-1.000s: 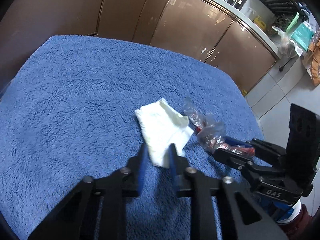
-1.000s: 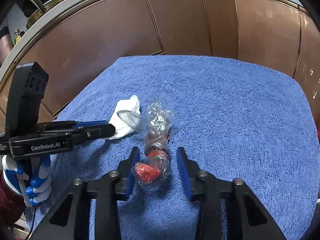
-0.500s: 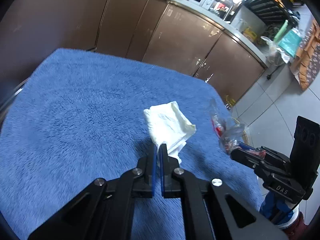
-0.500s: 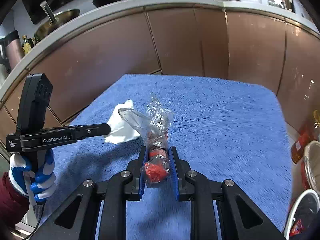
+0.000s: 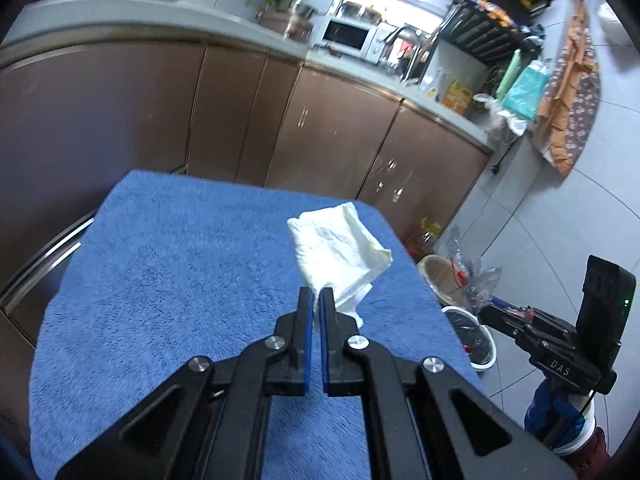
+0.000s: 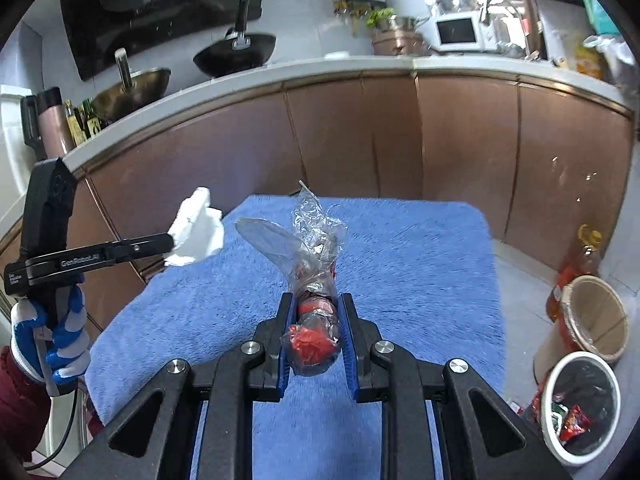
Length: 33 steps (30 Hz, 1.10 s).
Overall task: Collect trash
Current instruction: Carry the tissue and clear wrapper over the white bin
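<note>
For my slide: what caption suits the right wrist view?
Right gripper lifts a plastic wrapper above the blue towel.

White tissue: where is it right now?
The white tissue is pinched in the shut left gripper, lifted above the blue towel; in the right wrist view it hangs left of the plastic wrapper.

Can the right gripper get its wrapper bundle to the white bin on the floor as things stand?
Probably yes. The right gripper is shut on the wrapper bundle, held clear above the blue towel. The white bin stands open-topped off its right side, with nothing visible between.
</note>
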### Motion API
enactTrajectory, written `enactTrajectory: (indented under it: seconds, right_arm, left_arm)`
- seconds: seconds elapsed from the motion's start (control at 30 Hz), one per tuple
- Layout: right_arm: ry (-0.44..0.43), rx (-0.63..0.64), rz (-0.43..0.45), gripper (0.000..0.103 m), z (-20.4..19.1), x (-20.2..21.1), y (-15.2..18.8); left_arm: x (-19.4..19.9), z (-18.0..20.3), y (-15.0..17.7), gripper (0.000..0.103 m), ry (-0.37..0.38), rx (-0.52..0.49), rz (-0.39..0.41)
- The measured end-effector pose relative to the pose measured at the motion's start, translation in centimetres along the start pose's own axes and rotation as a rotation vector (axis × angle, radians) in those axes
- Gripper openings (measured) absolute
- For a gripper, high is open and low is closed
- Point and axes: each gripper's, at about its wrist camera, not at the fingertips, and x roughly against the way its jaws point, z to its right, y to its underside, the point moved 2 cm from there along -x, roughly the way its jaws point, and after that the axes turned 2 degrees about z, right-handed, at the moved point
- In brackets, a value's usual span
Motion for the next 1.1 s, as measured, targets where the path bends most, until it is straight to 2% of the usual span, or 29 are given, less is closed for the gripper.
enactTrajectory:
  seconds: [0.23, 0.47, 0.8, 1.1]
  right_arm:
    - [0.038, 0.017, 0.053, 0.020, -1.3, 3.8, 0.3]
    - [0.038, 0.035, 0.054, 0.020, -2.5, 4.5, 0.6]
    - [0.028, 0.010, 0.029, 0.020, -1.1, 3.4, 1.3]
    - [0.035, -0.048, 0.024, 0.020, 1.7, 2.9, 2.1]
  left_arm:
    - [4.5, 2.1, 0.3, 0.003, -0.003, -0.025, 0.073]
    - [6.6, 3.8, 1.2, 0.003, -0.069, -0.062, 0.125]
    - [5.2, 7.1, 1.4, 0.003, -0.107, -0.156, 0.121]
    - [1.8, 10.8, 1.0, 0.003, -0.084, -0.222, 0.072]
